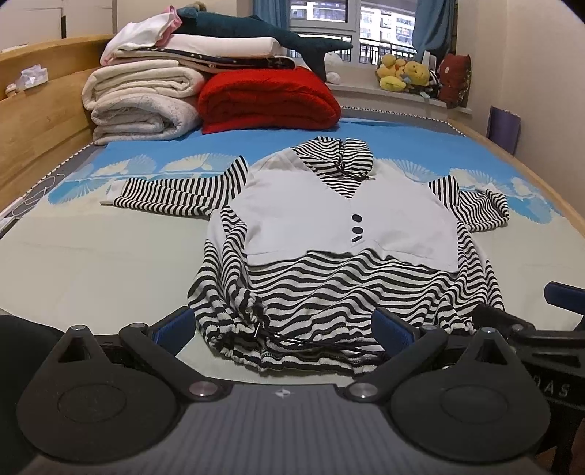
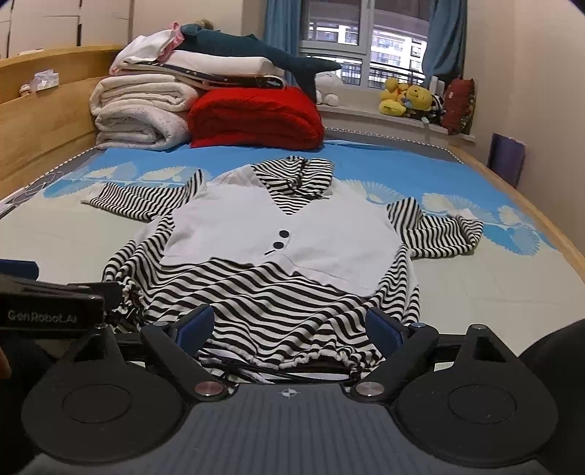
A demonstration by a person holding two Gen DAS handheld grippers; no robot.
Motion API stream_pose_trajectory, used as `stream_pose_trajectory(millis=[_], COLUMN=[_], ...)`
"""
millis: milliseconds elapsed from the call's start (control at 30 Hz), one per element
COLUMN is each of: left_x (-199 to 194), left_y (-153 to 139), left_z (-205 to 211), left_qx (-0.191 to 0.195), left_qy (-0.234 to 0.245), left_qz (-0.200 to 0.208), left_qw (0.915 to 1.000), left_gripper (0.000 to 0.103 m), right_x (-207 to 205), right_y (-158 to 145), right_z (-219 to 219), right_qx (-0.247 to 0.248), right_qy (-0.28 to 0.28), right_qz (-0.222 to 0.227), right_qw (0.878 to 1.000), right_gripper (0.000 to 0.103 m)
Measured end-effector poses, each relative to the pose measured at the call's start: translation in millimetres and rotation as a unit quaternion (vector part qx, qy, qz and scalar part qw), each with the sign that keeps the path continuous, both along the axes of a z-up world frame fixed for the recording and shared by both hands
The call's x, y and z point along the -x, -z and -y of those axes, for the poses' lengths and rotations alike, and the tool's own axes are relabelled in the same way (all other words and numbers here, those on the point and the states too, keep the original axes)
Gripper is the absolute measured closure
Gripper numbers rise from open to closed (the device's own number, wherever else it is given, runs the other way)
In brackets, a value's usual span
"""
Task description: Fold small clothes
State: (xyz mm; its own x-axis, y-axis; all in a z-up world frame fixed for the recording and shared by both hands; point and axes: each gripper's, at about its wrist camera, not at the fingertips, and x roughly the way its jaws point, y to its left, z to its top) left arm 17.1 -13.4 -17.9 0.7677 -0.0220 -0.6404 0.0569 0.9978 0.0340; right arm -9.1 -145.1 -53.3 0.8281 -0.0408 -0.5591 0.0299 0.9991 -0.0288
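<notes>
A small black-and-white striped hooded top (image 1: 329, 285) with a white vest front and dark buttons lies flat on the bed, hood far, drawstring hem near, sleeves spread to both sides. It also shows in the right wrist view (image 2: 278, 292). My left gripper (image 1: 285, 329) is open, its blue pads on either side of the left part of the hem. My right gripper (image 2: 289, 329) is open over the right part of the hem. The right gripper's body shows at the right edge of the left wrist view (image 1: 541, 329). Neither holds cloth.
The bed (image 1: 91, 263) has a pale and blue sheet and a wooden frame (image 1: 33, 120). Folded white blankets (image 1: 142, 98), a red blanket (image 1: 267, 102) and a plush shark (image 1: 256, 33) are stacked at the far end. Plush toys (image 1: 406, 73) sit on the windowsill.
</notes>
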Motion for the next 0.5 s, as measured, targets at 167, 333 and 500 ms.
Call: stream_pose_trajectory(millis=[167,333,500], left_x=[-0.2,-0.5,-0.9], left_y=[1.5,1.8,2.8], left_z=[0.1,-0.2,0.8], left_qx=[0.0,0.0,0.0], left_qy=[0.0,0.0,0.0], left_qz=[-0.002,-0.003,-0.004], left_qw=[1.0,1.0,1.0], left_gripper=[0.001,0.001,0.001], right_x=[-2.1,-2.2,-2.8], right_y=[1.9,2.5,2.5], right_z=[3.6,4.6,4.4], right_qx=[-0.007,-0.008,-0.008], right_qy=[0.011,0.011,0.011], right_qz=[-0.008,-0.01,-0.012], right_qw=[1.0,1.0,1.0], right_gripper=[0.013,0.013,0.013])
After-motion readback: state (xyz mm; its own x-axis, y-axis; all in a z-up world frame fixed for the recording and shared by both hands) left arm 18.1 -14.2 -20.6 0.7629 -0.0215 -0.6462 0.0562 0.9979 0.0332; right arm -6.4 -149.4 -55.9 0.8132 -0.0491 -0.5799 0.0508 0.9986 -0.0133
